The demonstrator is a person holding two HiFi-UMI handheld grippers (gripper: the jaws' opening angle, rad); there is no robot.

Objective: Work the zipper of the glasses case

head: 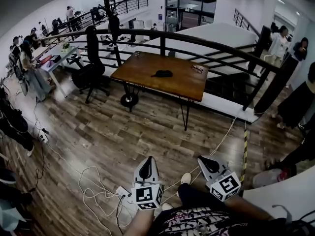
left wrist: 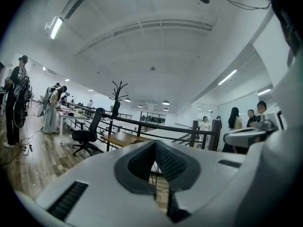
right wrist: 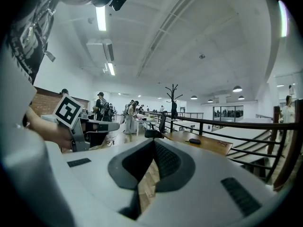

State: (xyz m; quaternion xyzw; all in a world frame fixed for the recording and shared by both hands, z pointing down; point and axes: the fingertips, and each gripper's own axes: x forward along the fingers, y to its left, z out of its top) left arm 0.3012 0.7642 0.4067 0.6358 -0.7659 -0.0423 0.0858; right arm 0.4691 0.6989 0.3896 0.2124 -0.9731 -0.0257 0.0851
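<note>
The dark glasses case lies shut near the middle of a wooden table several steps ahead of me; in the right gripper view the case shows small on the table. A pair of glasses lies toward the table's right end. My left gripper and right gripper are held low in front of my body, far from the table. Both are shut, with nothing between the jaws. In the left gripper view the left gripper points level toward the table. The right gripper points the same way.
A black office chair stands left of the table and a dark railing runs behind it. White cables and a power strip lie on the wood floor by my feet. People stand at desks far left and by the stairs at right.
</note>
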